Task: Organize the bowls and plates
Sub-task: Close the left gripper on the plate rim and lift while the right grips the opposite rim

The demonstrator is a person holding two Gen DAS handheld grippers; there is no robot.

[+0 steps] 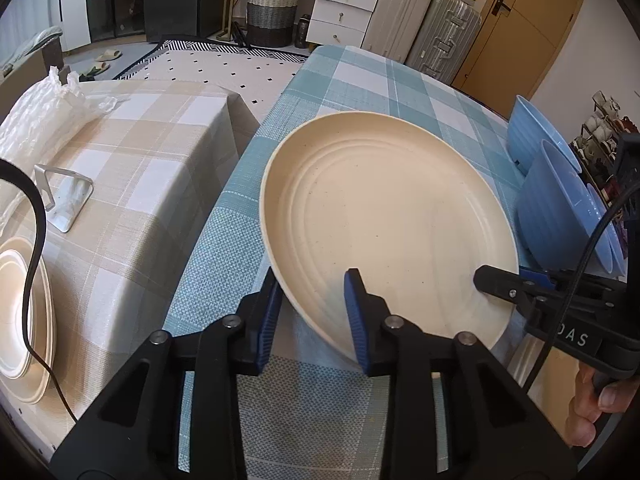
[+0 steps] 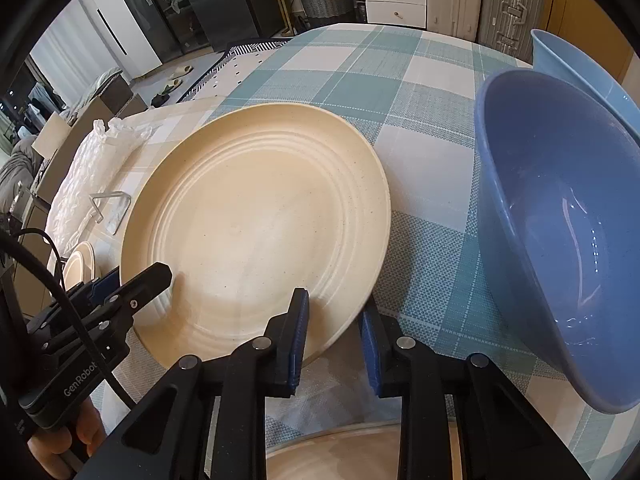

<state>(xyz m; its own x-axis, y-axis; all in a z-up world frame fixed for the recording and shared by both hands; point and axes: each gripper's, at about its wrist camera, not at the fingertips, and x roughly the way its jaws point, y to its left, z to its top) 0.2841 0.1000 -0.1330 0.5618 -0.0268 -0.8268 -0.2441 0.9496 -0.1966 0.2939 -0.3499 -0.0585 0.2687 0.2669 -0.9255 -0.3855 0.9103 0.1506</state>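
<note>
Cream plate (image 1: 384, 216) tilted over blue-checked table (image 1: 360, 80), both grippers clamping its rim

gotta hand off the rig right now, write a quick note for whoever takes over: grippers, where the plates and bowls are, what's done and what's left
Left gripper: jaws astride the near-left rim of the cream plate; not clearly clamped.
Right gripper: same at the near-right rim, seemingly a slight gap at the pads.
The plate sits tilted over the blue checked tablecloth.
Two blue bowls stand at the right, one behind the other.
A stack of cream plates lies on the beige checked cloth at the left.
Done: likely that stack.
Left: place this plate, probably on the stack, then sort the bowls.
</note>
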